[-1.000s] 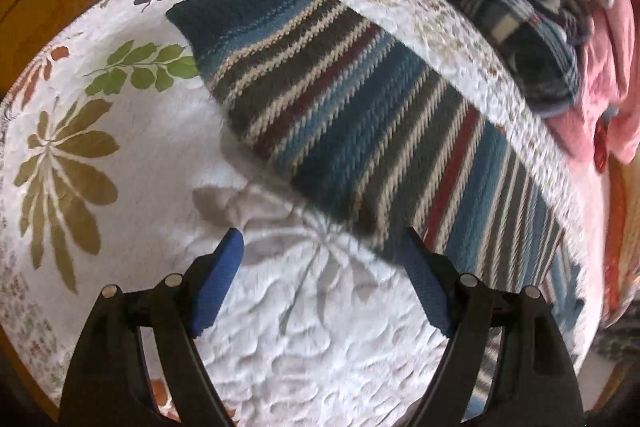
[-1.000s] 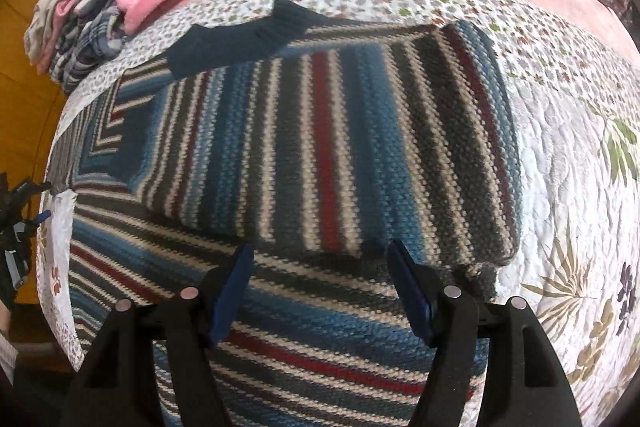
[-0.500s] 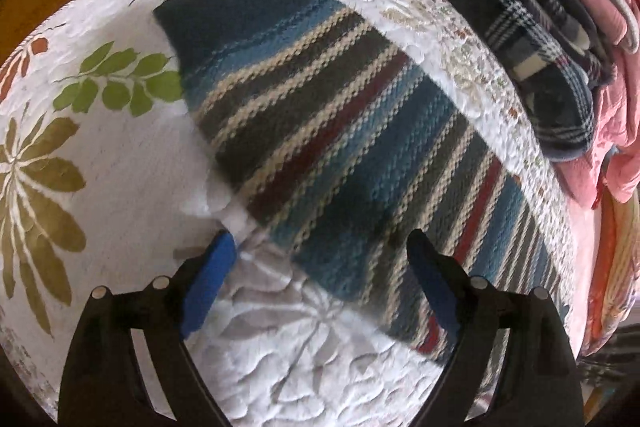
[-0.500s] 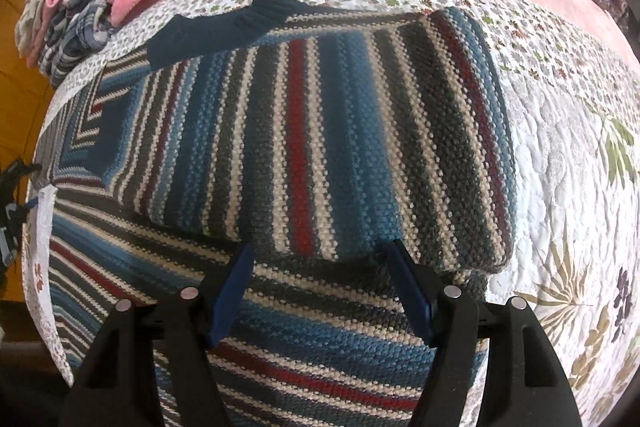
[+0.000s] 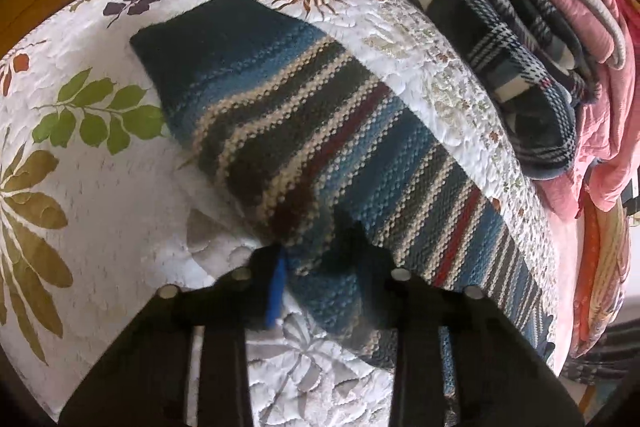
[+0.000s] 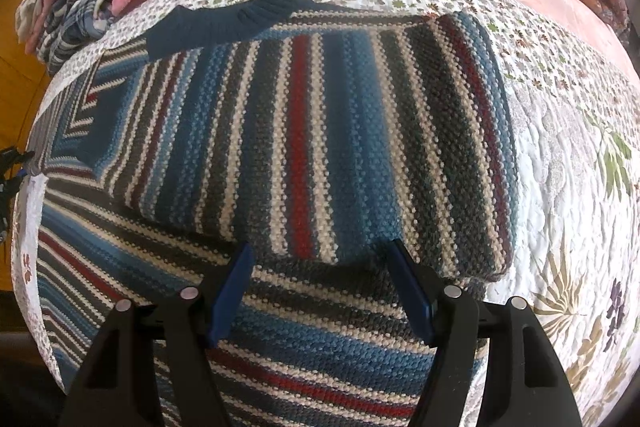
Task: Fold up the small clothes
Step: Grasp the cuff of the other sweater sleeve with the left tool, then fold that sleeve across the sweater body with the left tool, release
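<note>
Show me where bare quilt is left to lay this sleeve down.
Bare quilt lies beside the sleeve, toward the leaf prints, and beyond the folded sweater edge by the palm print. The clothes pile crowds the sleeve's far side.

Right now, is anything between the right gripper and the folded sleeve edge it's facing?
Nothing visible. The right gripper is open, just short of the edge of the folded sleeve, with only the sweater body beneath it.
</note>
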`<state>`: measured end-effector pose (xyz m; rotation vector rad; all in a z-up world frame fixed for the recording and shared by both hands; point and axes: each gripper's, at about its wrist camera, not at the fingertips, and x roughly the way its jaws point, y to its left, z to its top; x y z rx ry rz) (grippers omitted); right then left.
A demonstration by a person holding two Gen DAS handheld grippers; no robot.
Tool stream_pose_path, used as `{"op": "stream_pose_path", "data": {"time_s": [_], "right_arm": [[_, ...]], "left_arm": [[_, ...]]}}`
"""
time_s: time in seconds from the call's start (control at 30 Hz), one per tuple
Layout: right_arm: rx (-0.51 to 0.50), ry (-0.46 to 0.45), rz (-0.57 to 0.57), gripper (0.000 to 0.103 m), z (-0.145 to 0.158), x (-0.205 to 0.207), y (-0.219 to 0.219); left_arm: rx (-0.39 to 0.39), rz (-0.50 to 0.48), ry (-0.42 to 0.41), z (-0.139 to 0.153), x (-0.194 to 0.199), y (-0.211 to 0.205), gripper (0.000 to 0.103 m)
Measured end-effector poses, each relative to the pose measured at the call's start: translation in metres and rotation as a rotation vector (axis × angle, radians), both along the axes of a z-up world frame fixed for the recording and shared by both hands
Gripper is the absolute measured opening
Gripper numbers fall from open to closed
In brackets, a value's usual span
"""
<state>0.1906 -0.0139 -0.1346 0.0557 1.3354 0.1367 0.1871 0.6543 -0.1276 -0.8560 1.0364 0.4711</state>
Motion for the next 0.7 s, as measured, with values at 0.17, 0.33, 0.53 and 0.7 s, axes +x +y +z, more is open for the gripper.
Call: {"op": "stream_pose_path", "data": {"time_s": [0.17, 0.33, 0.53, 0.7], "right_arm": [[0.008, -0.001, -0.006, 0.070, 0.001, 0.000, -0.002], [0.023, 0.002, -0.021, 0.069, 0.002, 0.003, -0.006], [0.044, 0.002, -0.045, 0.069, 0.005, 0.004, -0.012], [0.046, -0.004, -0.069, 0.069, 0.008, 0.004, -0.021]], "left_arm": [[0.020, -0.009, -0.074, 0.020, 0.004, -0.008, 0.015], [0.056, -0.049, -0.124, 0.043, 0.007, -0.029, 0.014], [0.076, -0.108, -0.145, 0.062, 0.006, -0.066, 0.013], [0.070, -0.146, -0.168, 0.080, 0.009, -0.104, 0.013]]}}
